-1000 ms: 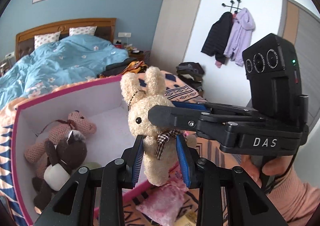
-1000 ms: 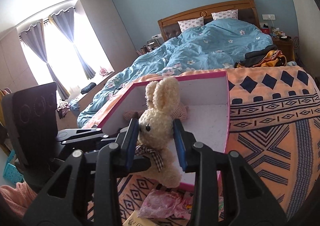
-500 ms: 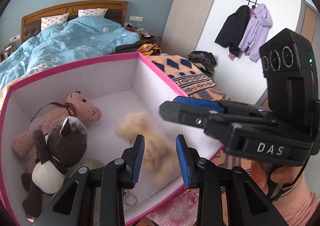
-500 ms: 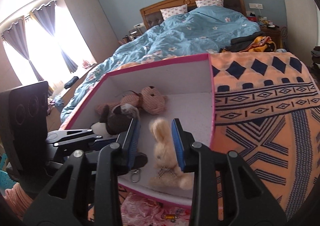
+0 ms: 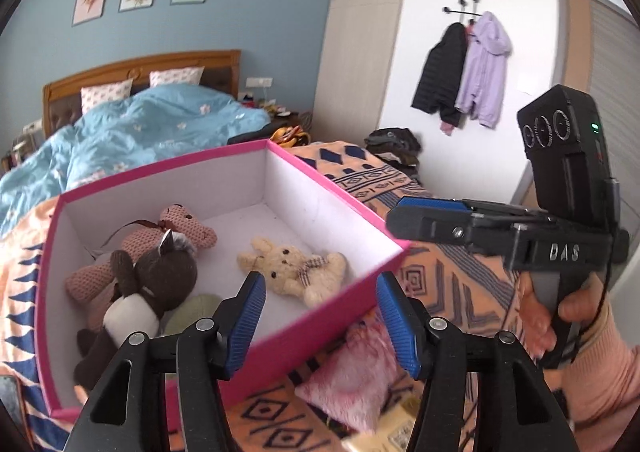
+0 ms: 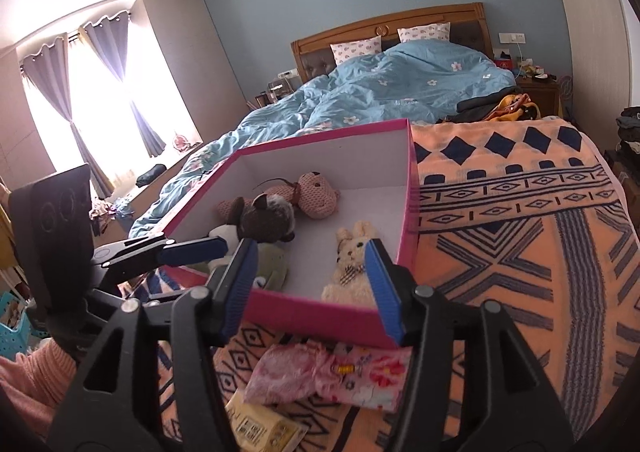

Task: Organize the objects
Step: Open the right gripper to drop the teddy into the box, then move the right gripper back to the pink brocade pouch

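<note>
Cream plush rabbit (image 5: 294, 270) lies on its back on the white floor of the pink-rimmed box (image 5: 332, 187), toward the near right corner, plaid bow at its neck; nothing grips it. Left gripper (image 5: 320, 322) hangs over the near wall of the box, blue pads apart and jaws opening, only the box edge and air between them. Right gripper (image 6: 316, 288) likewise spread and opening above the near rim; the rabbit (image 6: 352, 264) sits behind the gap, partly masked by the right pad, not pinched. Box (image 6: 412, 187) rests on an orange blanket (image 6: 520, 244) with a dark blue geometric pattern. In the box's left part: a pink knitted bear (image 5: 176, 228) with a brown-and-white plush (image 5: 148, 284) lying over it. Left wrist view alone shows the right gripper from the side, held in a hand (image 5: 560, 316) with a pink sleeve, plus two coats (image 5: 464, 67) on wall hooks and a door at far right. Right wrist view alone shows the curtained window (image 6: 92, 99), the left gripper's body at far left, a green soft item (image 6: 272, 268) in the box's near left corner, and the print on a pink floral pouch (image 6: 332, 376) lying on the blanket in front of the box, with a yellow packet (image 6: 264, 428) beside it. The left view gives the pouch (image 5: 348, 372) only as a pink blur. Both views take in the bed with the blue quilt (image 6: 400, 87) and three framed prints.
</note>
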{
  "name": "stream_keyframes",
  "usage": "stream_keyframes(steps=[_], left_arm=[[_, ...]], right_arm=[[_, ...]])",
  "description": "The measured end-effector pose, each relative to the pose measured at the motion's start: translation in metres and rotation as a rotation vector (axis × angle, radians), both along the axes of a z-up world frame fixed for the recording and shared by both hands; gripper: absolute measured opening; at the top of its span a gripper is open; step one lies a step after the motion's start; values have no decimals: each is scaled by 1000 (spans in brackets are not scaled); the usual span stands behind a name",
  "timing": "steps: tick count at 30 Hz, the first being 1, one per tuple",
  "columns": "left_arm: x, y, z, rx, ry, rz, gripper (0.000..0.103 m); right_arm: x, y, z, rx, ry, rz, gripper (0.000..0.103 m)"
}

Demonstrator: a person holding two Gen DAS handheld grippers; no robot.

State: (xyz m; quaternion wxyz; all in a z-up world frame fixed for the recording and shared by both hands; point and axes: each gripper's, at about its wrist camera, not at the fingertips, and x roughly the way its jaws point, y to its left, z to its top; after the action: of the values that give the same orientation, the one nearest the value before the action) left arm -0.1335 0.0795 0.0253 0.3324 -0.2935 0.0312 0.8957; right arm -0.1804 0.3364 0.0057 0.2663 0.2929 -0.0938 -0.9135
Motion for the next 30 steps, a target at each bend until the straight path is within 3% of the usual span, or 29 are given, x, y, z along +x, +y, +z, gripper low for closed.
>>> stream_keyframes(steps=[6,18,30], left_arm=[[30,-9,-11,-11,-2,-39,59],[24,-9,-57,-13,-158,-33,59],[20,-2,-77,-3,-233,-54,59]], right_arm=[[30,10,-11,-39,-20,1,60],[39,-3,-83,-69,-241,4,60],[27,-13,-93,-101,-296,-26,60]])
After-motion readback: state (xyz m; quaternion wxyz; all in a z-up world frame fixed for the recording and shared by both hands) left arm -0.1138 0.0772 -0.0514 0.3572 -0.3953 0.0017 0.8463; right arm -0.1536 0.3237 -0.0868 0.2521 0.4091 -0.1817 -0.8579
